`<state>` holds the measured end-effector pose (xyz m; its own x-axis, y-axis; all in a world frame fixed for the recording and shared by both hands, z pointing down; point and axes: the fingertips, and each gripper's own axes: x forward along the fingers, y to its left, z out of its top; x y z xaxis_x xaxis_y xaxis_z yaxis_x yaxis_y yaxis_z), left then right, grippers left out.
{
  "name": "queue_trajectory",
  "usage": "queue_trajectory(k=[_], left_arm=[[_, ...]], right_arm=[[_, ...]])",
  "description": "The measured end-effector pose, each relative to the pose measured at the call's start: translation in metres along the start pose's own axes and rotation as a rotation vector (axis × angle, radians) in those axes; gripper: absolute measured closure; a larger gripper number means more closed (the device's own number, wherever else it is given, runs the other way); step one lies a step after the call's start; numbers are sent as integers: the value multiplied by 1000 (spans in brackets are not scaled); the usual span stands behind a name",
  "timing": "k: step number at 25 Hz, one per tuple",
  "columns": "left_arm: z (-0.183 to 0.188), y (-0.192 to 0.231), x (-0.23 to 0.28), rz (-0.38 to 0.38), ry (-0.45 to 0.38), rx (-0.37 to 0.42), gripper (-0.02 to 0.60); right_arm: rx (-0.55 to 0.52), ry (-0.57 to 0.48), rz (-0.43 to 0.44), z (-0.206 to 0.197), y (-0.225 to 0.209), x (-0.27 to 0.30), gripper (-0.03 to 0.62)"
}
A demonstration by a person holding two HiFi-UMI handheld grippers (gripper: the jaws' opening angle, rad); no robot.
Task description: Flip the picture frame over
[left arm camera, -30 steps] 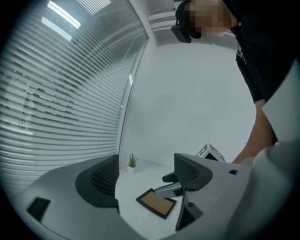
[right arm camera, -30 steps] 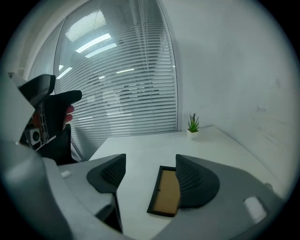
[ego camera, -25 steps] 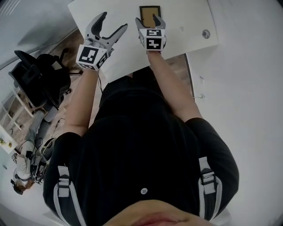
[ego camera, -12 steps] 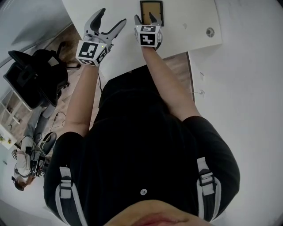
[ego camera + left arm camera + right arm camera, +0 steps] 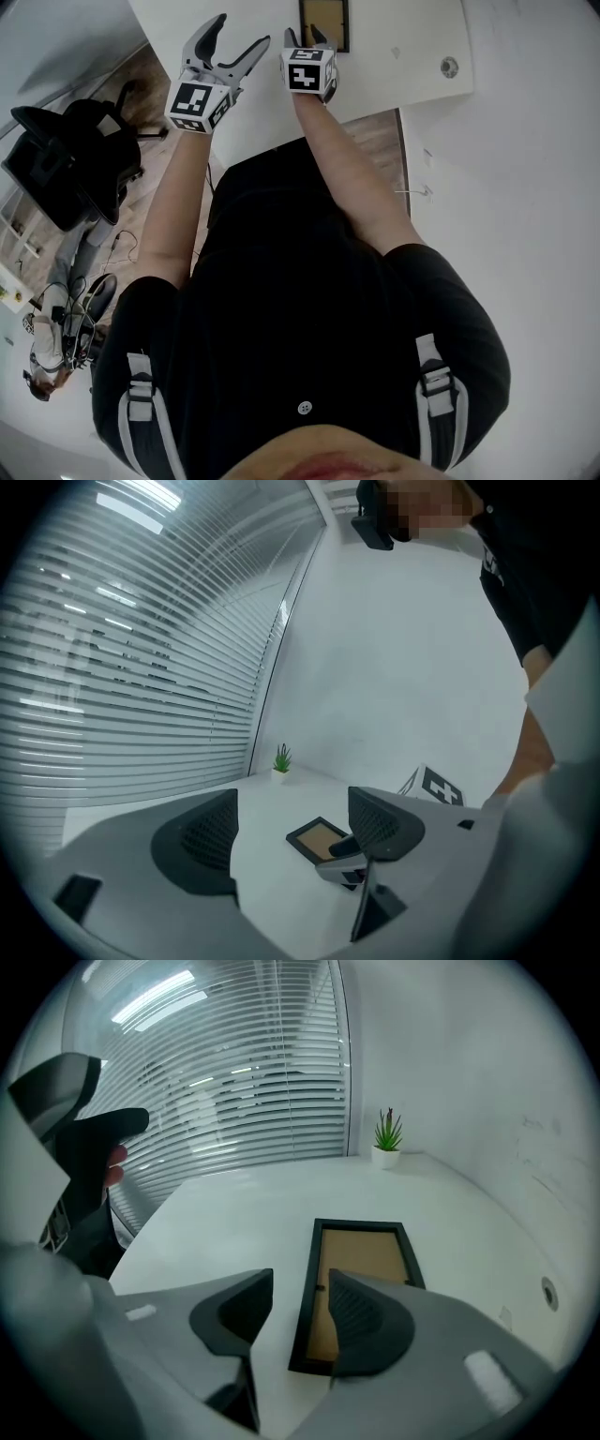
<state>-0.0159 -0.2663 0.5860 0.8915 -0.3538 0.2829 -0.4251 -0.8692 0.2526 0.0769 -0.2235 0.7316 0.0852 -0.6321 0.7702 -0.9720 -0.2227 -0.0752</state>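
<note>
The picture frame [image 5: 324, 23] lies flat on the white table [image 5: 403, 37], brown backing up inside a black border. My right gripper [image 5: 306, 39] points down at its near left corner. In the right gripper view its jaws [image 5: 300, 1283] are closing, with the frame's [image 5: 361, 1274] left border under the gap and no pad pressing on it. My left gripper [image 5: 239, 36] hovers open and holds nothing, to the left of the frame. In the left gripper view [image 5: 292, 810] the frame [image 5: 317, 837] lies ahead on the table.
A small potted plant [image 5: 386, 1138] stands at the table's far corner by the window blinds. A round cable grommet [image 5: 449, 67] sits in the tabletop to the right. A black office chair [image 5: 66, 159] stands on the floor at the left.
Both grippers have sunk toward the tabletop. The right gripper's jaws have narrowed over the frame's near left edge. The left gripper has stayed open.
</note>
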Motion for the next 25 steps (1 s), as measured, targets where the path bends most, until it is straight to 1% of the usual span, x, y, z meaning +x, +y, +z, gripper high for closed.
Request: queue_trajectory(k=[7,9,13,17,20,25], left_arm=[[-3,5,10,7,4,-10,209],[-3,4,11,5,2,-12,209],[-3,4,11,7,1,-20,209],[-1,3,8,3,-12,-38,209],[1,1,3,6,-18,-43,210],[6,1,-4,13,-30,-40,209]], right_arm=[[17,53,-24,-12,-4,5,434],[16,71,-30,-16,-6,6,457],[-2,95,-58,-19,-9,8,503],[-16,104,-70,-19,-10,10,523],[-4,108,-58,-19,-7,8,542],[29,101,-34,-17,-5,4,545]])
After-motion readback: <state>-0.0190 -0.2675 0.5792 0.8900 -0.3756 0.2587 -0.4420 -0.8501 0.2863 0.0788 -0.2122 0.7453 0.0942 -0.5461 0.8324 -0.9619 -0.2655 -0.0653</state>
